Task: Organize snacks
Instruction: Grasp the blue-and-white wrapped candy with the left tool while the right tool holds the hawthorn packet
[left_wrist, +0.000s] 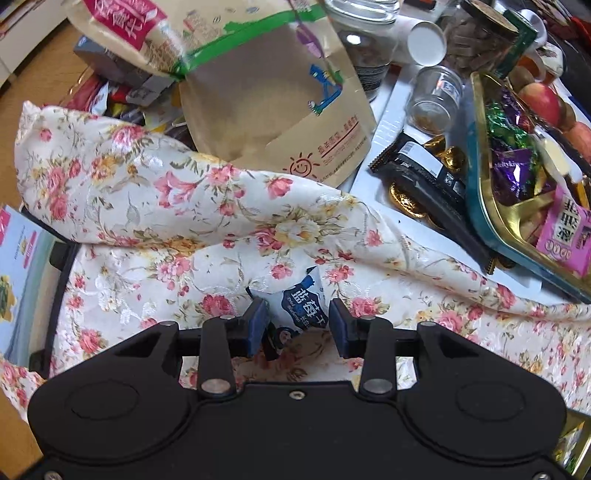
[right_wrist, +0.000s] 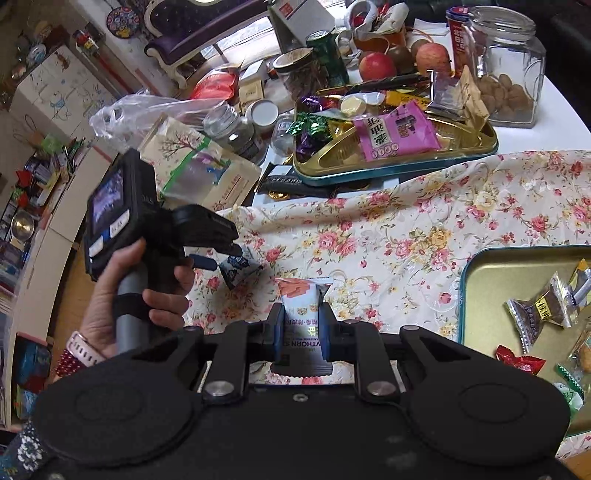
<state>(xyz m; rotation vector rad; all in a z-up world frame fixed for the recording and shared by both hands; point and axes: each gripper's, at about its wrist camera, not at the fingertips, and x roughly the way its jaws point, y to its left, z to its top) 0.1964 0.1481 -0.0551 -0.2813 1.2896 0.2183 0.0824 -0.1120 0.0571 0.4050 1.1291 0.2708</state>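
My left gripper is open, its blue pads on either side of a small blue-and-white blueberry snack packet that lies on the floral cloth; the pads do not press it. The same packet shows in the right wrist view, just past the left gripper. My right gripper is shut on an orange-and-white hawthorn snack packet, held upright above the cloth. A teal tin tray with several wrapped snacks lies to its right.
A gold-lined tin of candies and a pink packet stands at the back, also in the left wrist view. Kraft zip bags, glass jars, apples and a black wrapper crowd the far table.
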